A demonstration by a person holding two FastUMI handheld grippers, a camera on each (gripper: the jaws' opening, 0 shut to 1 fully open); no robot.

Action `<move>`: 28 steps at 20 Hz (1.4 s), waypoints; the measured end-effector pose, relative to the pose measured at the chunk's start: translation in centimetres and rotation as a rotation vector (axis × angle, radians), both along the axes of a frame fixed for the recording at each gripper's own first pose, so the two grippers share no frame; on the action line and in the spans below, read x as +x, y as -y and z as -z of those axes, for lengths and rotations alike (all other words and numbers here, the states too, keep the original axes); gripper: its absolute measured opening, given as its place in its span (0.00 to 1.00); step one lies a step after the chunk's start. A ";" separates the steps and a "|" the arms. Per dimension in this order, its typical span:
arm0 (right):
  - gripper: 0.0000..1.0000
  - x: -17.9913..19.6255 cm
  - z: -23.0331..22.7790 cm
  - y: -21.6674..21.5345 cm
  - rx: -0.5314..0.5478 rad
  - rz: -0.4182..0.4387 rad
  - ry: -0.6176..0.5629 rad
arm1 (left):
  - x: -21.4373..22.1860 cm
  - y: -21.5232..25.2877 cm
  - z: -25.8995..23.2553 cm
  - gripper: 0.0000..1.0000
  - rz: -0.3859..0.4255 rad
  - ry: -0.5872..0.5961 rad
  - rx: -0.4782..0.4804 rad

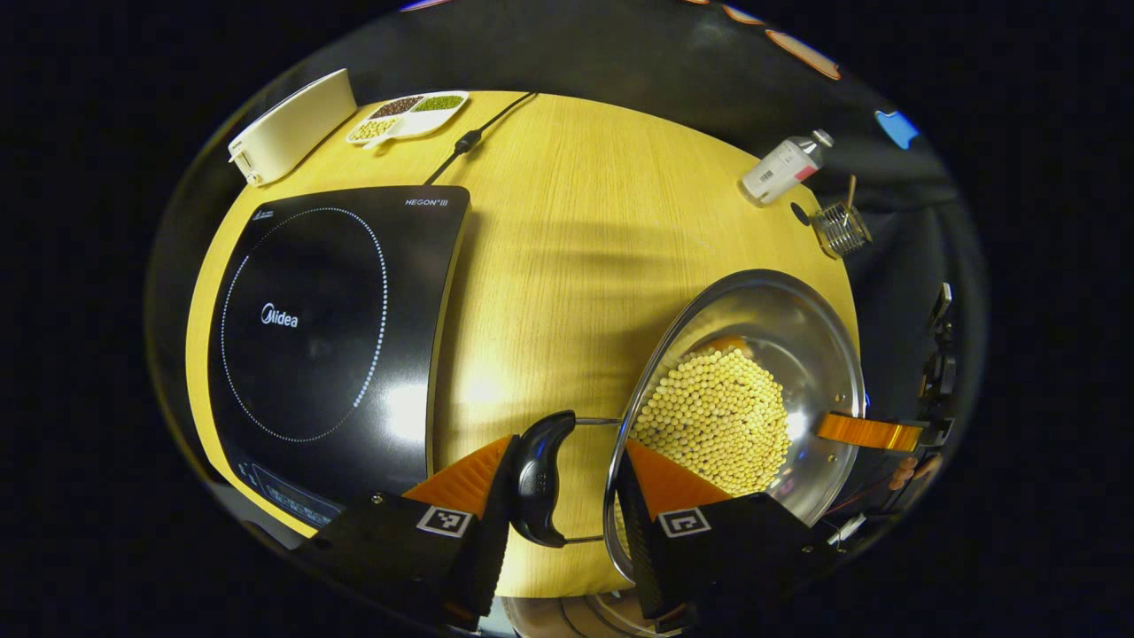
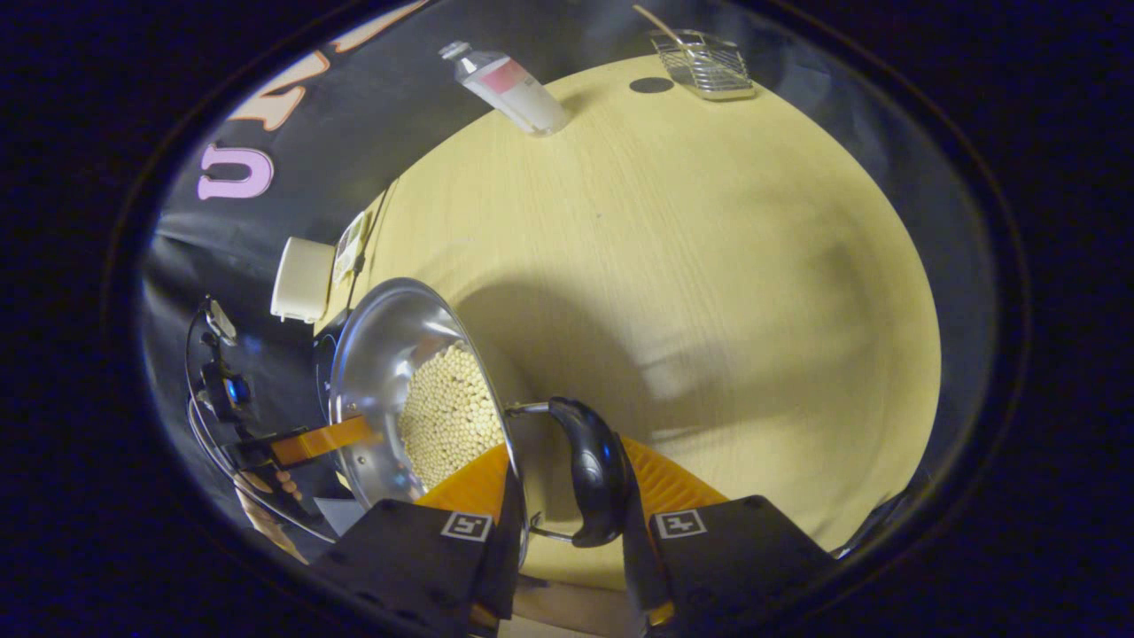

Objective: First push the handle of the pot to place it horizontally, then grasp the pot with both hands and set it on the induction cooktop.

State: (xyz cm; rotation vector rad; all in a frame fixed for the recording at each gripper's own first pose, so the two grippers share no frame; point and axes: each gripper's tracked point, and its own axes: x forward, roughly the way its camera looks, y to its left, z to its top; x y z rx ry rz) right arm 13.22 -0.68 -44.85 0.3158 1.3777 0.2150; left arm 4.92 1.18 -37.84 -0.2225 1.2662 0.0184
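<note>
In the left gripper view, the left gripper (image 1: 567, 474) clamps one black side handle (image 1: 539, 478) and the rim of the steel pot (image 1: 753, 337) of pale beans. The pot sits beside the black induction cooktop (image 1: 328, 328), marked "Midea" and "HEGON III", on the wooden table (image 1: 567, 266).

In the right gripper view, the right gripper (image 2: 567, 496) pinches the pot's other handle (image 2: 595, 474) and rim, near a lying bottle (image 2: 509, 84).
</note>
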 end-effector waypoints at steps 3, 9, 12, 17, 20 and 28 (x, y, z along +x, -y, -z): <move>0.52 -1.7 -1.0 0.5 -0.005 0.013 0.011 | -1.3 0.4 -0.8 0.62 0.019 -0.004 0.003; 0.47 -6.2 -2.1 1.4 -0.013 0.091 0.029 | -3.9 0.8 -1.9 0.65 0.094 0.000 0.016; 0.52 -8.7 -2.7 0.8 -0.017 0.143 0.041 | -4.9 0.1 -2.6 0.62 0.161 0.009 0.026; 0.52 -12.5 -3.6 -2.3 -0.021 0.224 0.066 | -6.1 -2.9 -3.9 0.62 0.246 0.029 0.020; 0.52 -13.7 -4.4 -4.9 -0.031 0.249 0.089 | -6.6 -5.5 -4.9 0.62 0.271 0.038 0.009; 0.52 -13.9 -5.6 -15.0 -0.042 0.234 0.154 | -6.0 -14.9 -7.1 0.62 0.266 0.099 0.000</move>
